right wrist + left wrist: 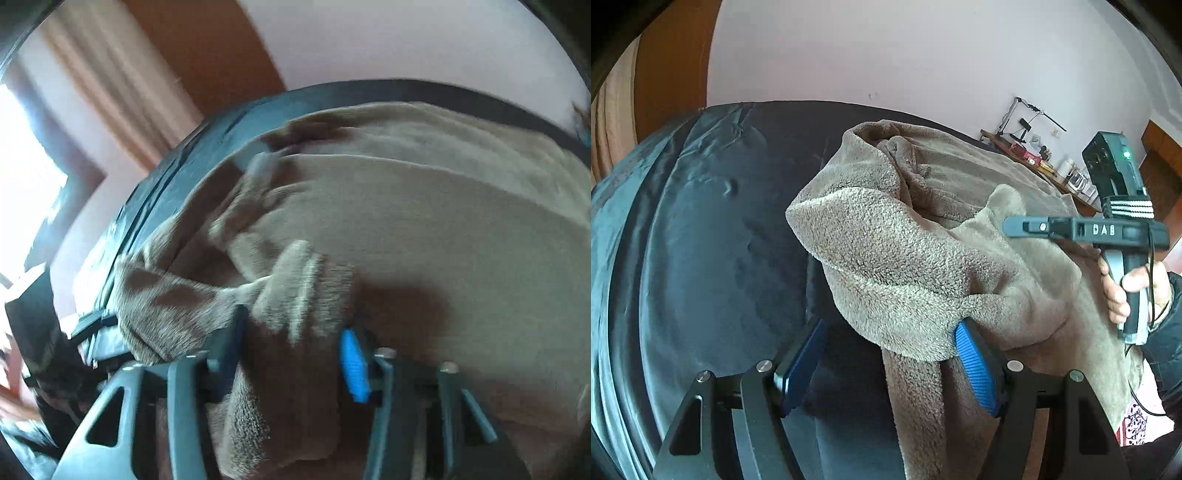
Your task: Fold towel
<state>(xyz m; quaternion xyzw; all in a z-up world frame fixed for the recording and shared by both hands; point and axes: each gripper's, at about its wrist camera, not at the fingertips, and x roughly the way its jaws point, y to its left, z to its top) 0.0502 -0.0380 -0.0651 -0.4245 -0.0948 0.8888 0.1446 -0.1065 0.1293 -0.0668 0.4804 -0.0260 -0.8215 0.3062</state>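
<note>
We are seeing the towel lying bunched on the bed, toward its right side. A desk is standing behind the bed, against the wall. The left gripper is sitting before the towel, one fold draping over its right finger. The right gripper is hanging over the towel's right part.
</note>
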